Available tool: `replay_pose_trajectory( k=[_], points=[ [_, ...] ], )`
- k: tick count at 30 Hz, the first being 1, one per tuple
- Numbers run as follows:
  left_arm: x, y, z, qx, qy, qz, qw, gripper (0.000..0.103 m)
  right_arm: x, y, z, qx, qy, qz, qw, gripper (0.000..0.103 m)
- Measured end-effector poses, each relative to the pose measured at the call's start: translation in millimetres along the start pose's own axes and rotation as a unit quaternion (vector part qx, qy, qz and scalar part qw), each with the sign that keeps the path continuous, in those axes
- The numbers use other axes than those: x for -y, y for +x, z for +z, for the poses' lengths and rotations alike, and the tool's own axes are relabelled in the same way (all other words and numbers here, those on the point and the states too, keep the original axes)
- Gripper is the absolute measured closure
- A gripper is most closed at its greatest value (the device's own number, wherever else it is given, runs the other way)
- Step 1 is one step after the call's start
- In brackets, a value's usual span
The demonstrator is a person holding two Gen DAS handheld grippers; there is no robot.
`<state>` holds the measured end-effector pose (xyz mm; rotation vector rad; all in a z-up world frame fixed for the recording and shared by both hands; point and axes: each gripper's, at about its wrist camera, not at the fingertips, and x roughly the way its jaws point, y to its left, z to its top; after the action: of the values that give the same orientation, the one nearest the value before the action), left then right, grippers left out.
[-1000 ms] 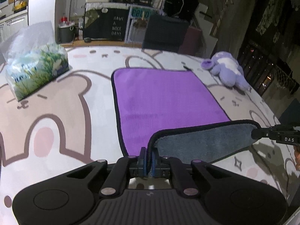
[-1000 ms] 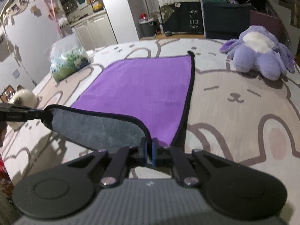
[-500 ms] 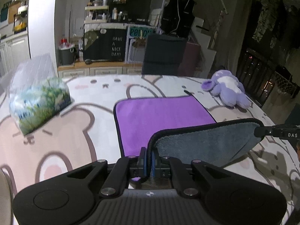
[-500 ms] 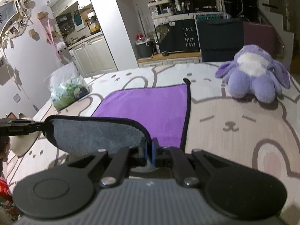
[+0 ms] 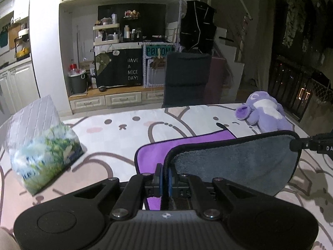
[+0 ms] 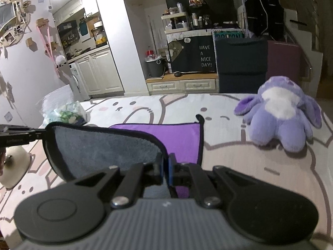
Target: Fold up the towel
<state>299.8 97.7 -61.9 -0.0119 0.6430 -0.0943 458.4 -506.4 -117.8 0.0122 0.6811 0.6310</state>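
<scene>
A purple towel (image 5: 154, 154) with a grey underside and black hem lies on the cartoon-print table cover; its purple face also shows in the right wrist view (image 6: 179, 137). My left gripper (image 5: 165, 179) is shut on the near left corner. My right gripper (image 6: 165, 170) is shut on the near right corner. The near edge is lifted and stretched between them, grey underside (image 5: 235, 162) facing me and hiding most of the purple part. The right gripper also shows at the left wrist view's right edge (image 5: 295, 144); the left gripper shows at the right wrist view's left edge (image 6: 41, 134).
A purple plush toy (image 6: 278, 114) sits to the right of the towel. A tissue pack (image 5: 43, 148) stands to the left. A white round object (image 6: 14, 166) lies at the near left. A dark chair (image 5: 187, 79) stands behind the table's far edge.
Both grippers have risen and moved forward with the near edge of the towel. The grey underside now covers more of the purple surface, and the views have tilted up toward the room.
</scene>
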Motion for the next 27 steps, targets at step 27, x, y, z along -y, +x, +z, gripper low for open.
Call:
replay_pose_trajectory(
  k=[27],
  points=[
    [-25,87,49,-0.01,0.036,0.015,0.9992,0.097,12,76,51,-0.003,-0.021,-0.025,0.999,0.097]
  ],
)
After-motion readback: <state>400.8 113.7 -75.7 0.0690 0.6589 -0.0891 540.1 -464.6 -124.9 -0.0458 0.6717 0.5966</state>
